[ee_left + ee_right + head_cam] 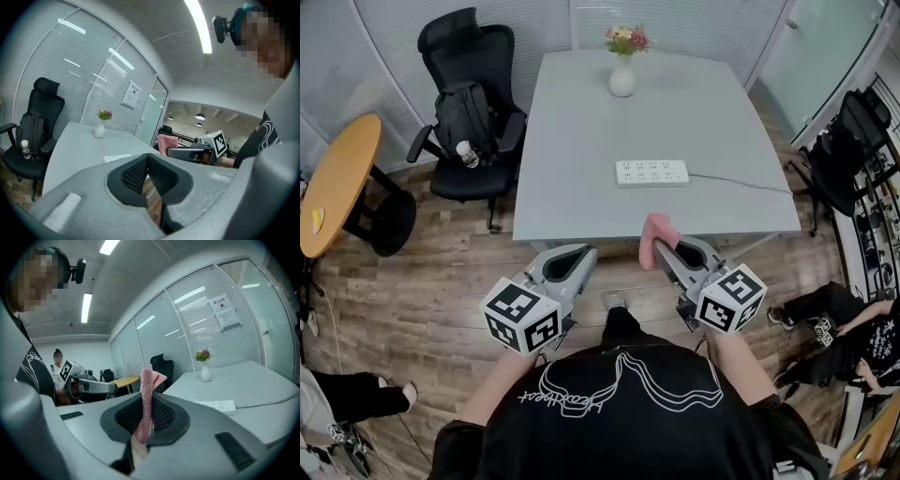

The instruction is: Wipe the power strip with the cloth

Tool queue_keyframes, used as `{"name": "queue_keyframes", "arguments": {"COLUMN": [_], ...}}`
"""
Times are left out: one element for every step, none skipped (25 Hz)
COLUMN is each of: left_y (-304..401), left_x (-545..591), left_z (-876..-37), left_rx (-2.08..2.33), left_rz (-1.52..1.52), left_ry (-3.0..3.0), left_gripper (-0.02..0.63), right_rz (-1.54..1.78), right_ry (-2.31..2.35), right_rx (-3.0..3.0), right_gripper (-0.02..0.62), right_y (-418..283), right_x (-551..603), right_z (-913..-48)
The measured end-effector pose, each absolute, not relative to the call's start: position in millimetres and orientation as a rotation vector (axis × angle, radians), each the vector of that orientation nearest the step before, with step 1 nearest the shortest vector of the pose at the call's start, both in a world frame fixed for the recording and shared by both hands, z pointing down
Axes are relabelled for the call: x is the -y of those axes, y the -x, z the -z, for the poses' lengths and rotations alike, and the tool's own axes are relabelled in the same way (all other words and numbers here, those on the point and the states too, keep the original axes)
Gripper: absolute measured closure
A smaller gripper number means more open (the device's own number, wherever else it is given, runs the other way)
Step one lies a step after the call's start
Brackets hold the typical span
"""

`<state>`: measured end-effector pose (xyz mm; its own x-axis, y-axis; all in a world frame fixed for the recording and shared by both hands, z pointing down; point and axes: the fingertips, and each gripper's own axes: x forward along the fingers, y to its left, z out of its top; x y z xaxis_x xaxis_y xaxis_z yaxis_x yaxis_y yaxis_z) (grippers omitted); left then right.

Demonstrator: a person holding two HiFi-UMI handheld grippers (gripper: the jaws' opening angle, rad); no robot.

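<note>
A white power strip lies on the grey table, its cable running off to the right; it also shows as the power strip and, small, the power strip. My right gripper hangs over the floor just before the table's front edge, shut on a pink cloth that sticks up from its jaws; the same cloth stands pinched between the pads. My left gripper is beside it, to the left, shut with nothing in it.
A white vase with flowers stands at the table's far end. A black office chair with a backpack sits left of the table, a round wooden table further left. More chairs and a seated person's legs are at the right.
</note>
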<state>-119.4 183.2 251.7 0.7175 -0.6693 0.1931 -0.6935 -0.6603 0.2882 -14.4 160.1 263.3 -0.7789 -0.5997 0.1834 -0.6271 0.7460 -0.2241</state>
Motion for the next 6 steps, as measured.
{"name": "queue_keyframes", "arguments": {"left_y": [119.2,119.0,118.9,118.8,118.9,118.9], "left_x": [-183.2,-183.2,-183.2,-183.2,-183.2,-183.2], "left_z": [-251.3,-250.6,-249.7,-248.7,-247.5,-246.4], "left_rx": [1.059,1.057,1.056,1.055,1.054,1.054], "left_rz": [-0.099,-0.100,-0.101,-0.104,-0.106,-0.109], "left_ry": [-2.581,-2.580,-2.580,-2.581,-2.582,-2.583], "left_gripper": [0.594,0.594,0.594,0.594,0.594,0.594], "right_rz": [-0.420,-0.422,-0.425,-0.430,-0.435,-0.441], "right_ry": [-1.001,-1.000,-1.001,-1.002,-1.004,-1.006], "right_rx": [2.839,2.835,2.832,2.828,2.825,2.822], "right_gripper": [0.565,0.565,0.565,0.565,0.565,0.565], "right_y": [14.7,14.9,15.0,14.9,14.7,14.6], "right_x": [-160.5,-160.6,-160.5,-160.4,-160.2,-160.0], "right_z": [-262.8,-262.5,-262.3,-262.2,-262.1,-261.8]}}
